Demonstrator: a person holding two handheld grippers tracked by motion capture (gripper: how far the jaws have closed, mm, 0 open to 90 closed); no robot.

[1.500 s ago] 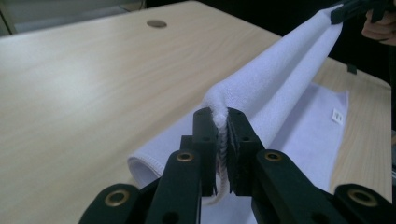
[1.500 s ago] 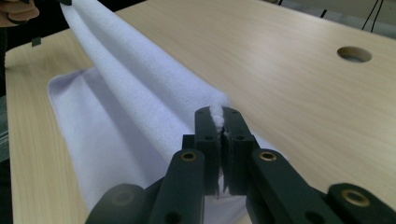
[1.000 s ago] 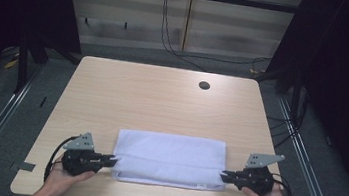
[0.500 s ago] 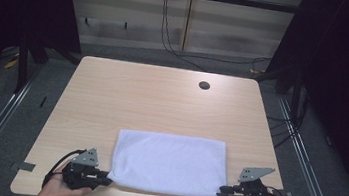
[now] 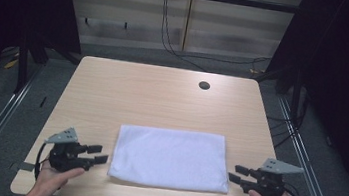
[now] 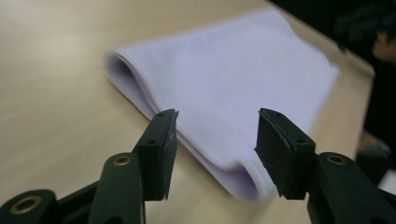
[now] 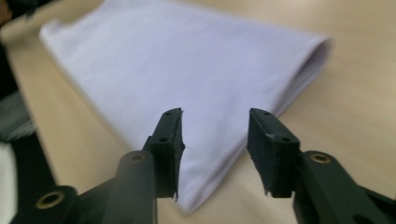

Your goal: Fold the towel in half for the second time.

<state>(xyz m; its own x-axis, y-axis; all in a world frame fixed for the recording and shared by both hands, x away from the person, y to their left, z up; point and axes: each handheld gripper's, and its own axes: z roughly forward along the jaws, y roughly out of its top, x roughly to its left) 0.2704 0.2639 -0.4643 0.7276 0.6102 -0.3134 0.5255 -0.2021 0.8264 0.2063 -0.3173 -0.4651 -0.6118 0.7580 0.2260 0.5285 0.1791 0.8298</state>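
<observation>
A folded white cloth (image 5: 170, 157) lies flat on the wooden table (image 5: 152, 100), near the front edge. My left gripper (image 5: 97, 153) rests just off the cloth's left edge, open, a small gap from the fabric. My right gripper (image 5: 233, 179) sits just off the cloth's right edge, open as well. In the left gripper view the cloth (image 6: 224, 88) stretches beyond my left gripper (image 6: 215, 140), its layered near corner between the spread jaws. In the right gripper view the cloth (image 7: 177, 70) lies ahead of my right gripper (image 7: 214, 144), its near corner below the gap.
A round dark cable hole (image 5: 204, 85) is set in the table toward the back right. Dark frame posts and rails flank the table on both sides. Bare tabletop extends behind the cloth.
The cloth has been drawn toward the front edge and let go. Both grippers have opened and backed off sideways from the cloth's ends.
</observation>
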